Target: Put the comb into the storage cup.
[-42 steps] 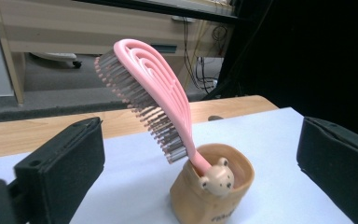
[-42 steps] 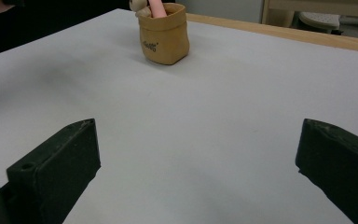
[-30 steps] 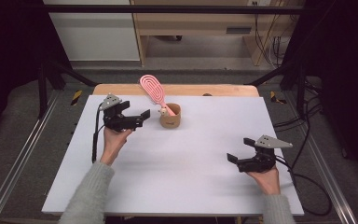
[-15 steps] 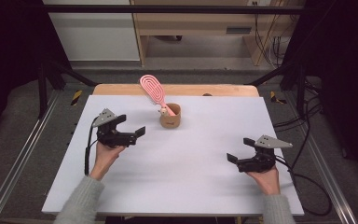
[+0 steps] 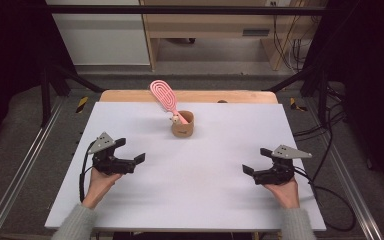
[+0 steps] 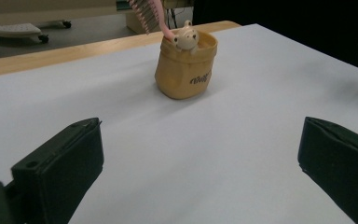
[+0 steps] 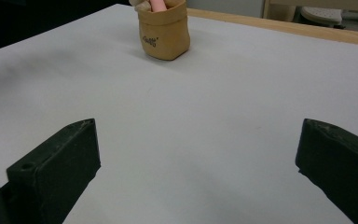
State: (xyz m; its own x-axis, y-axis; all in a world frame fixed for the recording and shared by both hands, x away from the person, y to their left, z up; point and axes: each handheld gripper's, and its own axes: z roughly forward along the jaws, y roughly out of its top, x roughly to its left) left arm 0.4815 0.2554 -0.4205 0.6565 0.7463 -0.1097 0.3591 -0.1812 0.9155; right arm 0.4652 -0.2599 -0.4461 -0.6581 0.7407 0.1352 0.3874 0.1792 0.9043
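Note:
A tan fabric pot (image 5: 183, 126) stands upright at the middle back of the white table (image 5: 205, 200). A pink hairbrush (image 5: 163, 95) leans out of it up and to the left, and a small bear figure (image 6: 185, 36) peeks over its rim. My left gripper (image 5: 131, 150) is open and holds nothing, well to the near left of the pot. My right gripper (image 5: 256, 161) is also open and holds nothing, near the right front. The left gripper view has the pot (image 6: 186, 70) ahead of wide-apart jaws. In the right gripper view the pot (image 7: 164, 32) is far ahead to the left.
A wooden strip (image 5: 190, 96) runs along the table's far edge. Metal frame rails (image 5: 25, 160) flank the table on both sides. Cables (image 5: 325, 190) lie off the right edge, and a wooden shelf unit (image 5: 210, 25) stands beyond.
My left gripper has drawn back from beside the pot toward the near left of the table, still open. The right gripper, pot and brush have stayed put.

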